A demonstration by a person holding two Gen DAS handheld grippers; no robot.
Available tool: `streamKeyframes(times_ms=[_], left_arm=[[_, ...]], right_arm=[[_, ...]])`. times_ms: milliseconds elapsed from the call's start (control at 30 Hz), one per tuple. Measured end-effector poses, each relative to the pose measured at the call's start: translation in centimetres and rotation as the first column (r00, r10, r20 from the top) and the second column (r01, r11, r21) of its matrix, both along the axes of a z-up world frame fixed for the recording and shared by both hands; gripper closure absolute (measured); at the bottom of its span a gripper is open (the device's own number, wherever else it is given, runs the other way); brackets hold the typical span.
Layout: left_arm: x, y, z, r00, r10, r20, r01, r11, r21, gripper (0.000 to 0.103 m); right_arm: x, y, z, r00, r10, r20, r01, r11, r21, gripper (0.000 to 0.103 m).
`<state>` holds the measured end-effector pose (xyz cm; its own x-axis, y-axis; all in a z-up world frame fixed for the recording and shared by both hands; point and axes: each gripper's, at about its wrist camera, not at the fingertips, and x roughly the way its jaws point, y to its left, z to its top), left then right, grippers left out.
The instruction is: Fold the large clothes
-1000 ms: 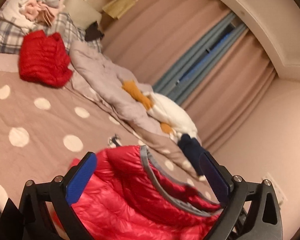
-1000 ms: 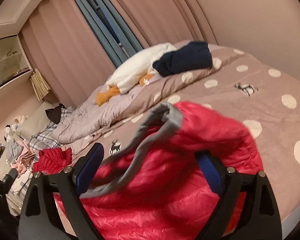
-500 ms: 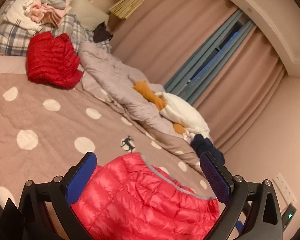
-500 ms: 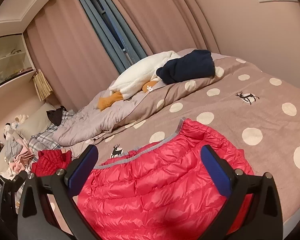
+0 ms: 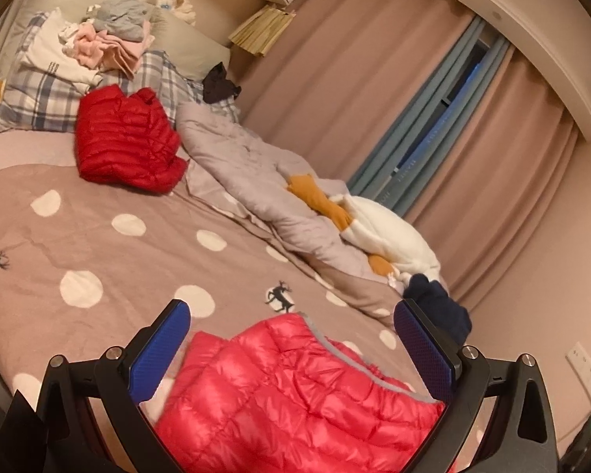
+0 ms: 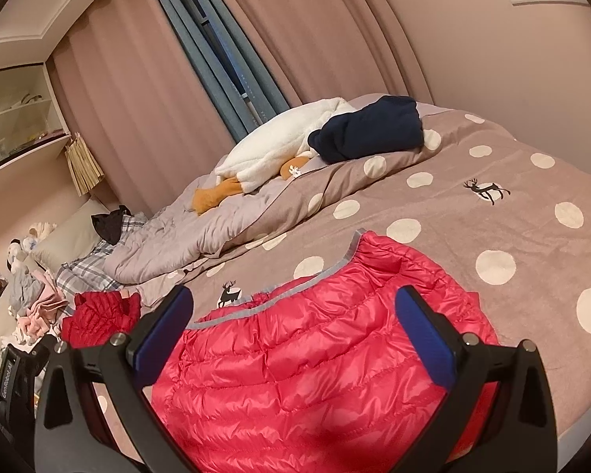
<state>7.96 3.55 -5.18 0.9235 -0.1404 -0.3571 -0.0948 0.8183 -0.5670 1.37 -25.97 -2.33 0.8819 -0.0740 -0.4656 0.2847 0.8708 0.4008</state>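
A dotted bed (image 6: pixel 512 244) fills the room below pink curtains. Both sets of jaws stand wide apart, empty, over the red jacket (image 6: pixel 315 374) lying near the bed's edge. Its slick, puffy quilting may spring open or slide from a shallow pinch. It looks folded over, grey trim along the far edge.

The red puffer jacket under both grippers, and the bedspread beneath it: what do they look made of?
Red puffer jacket: looks like thin glossy nylon or polyester shell over puffy fill, given the sheen, stitched quilted channels and grey edge binding. Polka-dot bedspread: matte, soft, probably brushed cotton or fleece; no shine, gentle wrinkles.
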Motion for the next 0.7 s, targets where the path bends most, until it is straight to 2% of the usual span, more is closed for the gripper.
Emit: streamKeyframes(times_ms=[267, 333, 400, 533, 633, 700], left_arm=[[0.4, -0.1, -0.4, 1.000, 0.016, 0.002, -0.016, 1.000, 0.015, 0.001], [0.9, -0.3, -1.0, 1.000, 0.015, 0.009, -0.015, 1.000, 0.018, 0.001], [2.0, -0.6, -2.2, 1.000, 0.013, -0.023, -0.012, 1.000, 0.025, 0.001], [4.3, -1.5, -4.8, 0.996, 0.004, -0.084, 0.002, 0.997, 0.082, 0.002], [5.4, -2.6, -6.5, 0.993, -0.054, -0.105, 0.067, 0.990, 0.124, 0.007], [5.8, -3.6, -7.6, 0.992, -0.060, -0.114, 0.080, 0.979, 0.189, 0.009]], right_arm=[[0.0, -0.2, -0.3, 1.000, -0.001, -0.009, 0.001, 1.000, 0.005, 0.000], [0.5, -0.1, -0.6, 1.000, 0.004, -0.022, -0.004, 1.000, 0.003, 0.000], [1.3, -0.1, -1.3, 0.999, 0.007, -0.047, -0.007, 1.000, -0.010, 0.000], [3.5, -0.2, -3.5, 0.990, 0.023, -0.140, -0.027, 0.999, -0.027, 0.000], [4.9, -0.4, -5.2, 0.981, 0.015, -0.192, -0.020, 0.999, -0.025, 0.000], [5.7, -0.7, -6.3, 0.975, -0.003, -0.222, -0.007, 0.999, -0.042, 0.000]])
